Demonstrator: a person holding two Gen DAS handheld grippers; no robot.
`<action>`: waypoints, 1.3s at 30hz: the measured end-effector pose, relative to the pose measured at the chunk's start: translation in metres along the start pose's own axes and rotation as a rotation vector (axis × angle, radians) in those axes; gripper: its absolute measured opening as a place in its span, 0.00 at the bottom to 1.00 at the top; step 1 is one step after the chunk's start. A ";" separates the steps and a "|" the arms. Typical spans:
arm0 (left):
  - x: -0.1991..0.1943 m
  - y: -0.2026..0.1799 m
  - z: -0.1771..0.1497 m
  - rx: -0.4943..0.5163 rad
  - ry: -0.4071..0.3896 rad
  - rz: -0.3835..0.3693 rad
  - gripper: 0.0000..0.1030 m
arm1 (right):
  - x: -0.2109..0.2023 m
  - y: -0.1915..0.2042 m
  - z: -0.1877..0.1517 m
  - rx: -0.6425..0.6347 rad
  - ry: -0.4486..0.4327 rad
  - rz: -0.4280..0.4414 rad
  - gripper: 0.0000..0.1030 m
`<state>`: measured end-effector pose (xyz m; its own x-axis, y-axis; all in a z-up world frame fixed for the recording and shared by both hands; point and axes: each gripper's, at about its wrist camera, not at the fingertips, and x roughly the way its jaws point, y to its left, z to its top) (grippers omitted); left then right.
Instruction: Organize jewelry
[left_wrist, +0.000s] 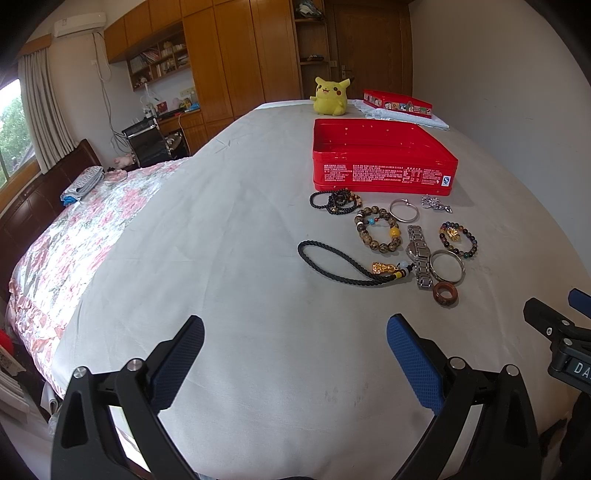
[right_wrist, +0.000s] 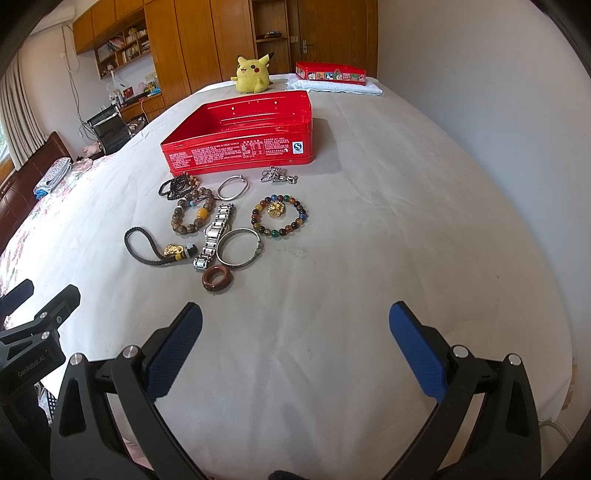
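A bed (right_wrist: 369, 240) under a pale sheet is filling both views, with a floral quilt (left_wrist: 74, 240) lying along its left side. An open red tin (right_wrist: 236, 155) is sitting on the sheet, its inside bare as far as the views show, and a yellow plush (right_wrist: 252, 75) is standing beyond it, near a second, smaller tin (right_wrist: 330, 74) resting on a folded cloth (right_wrist: 334, 88).

The jewelry is lying spread on the sheet just in front of the tin. A black cord (right_wrist: 142, 245) with a gold charm is lying at the left edge of the group, beside a steel watch (right_wrist: 216, 236) stretched out flat. A bangle (right_wrist: 239, 248) is touching the watch's right side, and a brown bead bracelet (right_wrist: 192, 218) is lying to its left. A multicoloured bracelet (right_wrist: 279, 218) (with a gold charm inside its loop) is sitting furthest right. Nearer the tin are lying dark bead strands (right_wrist: 177, 186), a thin silver hoop (right_wrist: 232, 188) and a silver chain (right_wrist: 277, 175). A wooden ring (right_wrist: 216, 278) is lying nearest the grippers.

The left gripper (left_wrist: 295, 354) and right gripper (right_wrist: 295, 343) are hovering over bare sheet, jaws wide apart, gripping nothing.
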<state>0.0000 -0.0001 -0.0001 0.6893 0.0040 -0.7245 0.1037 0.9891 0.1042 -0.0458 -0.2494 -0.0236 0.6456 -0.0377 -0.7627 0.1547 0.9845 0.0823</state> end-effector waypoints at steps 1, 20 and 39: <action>0.000 0.000 0.000 0.000 0.000 0.000 0.96 | 0.000 0.000 0.000 0.000 0.000 0.000 0.97; 0.000 0.000 0.000 -0.001 0.001 0.000 0.96 | 0.000 0.001 0.000 0.000 0.001 0.001 0.97; 0.001 0.000 0.002 -0.003 -0.001 0.001 0.96 | 0.000 0.004 0.003 -0.009 -0.007 0.006 0.97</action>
<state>0.0020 -0.0003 0.0004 0.6900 0.0044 -0.7238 0.1009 0.9896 0.1022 -0.0430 -0.2461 -0.0209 0.6517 -0.0326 -0.7578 0.1439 0.9863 0.0813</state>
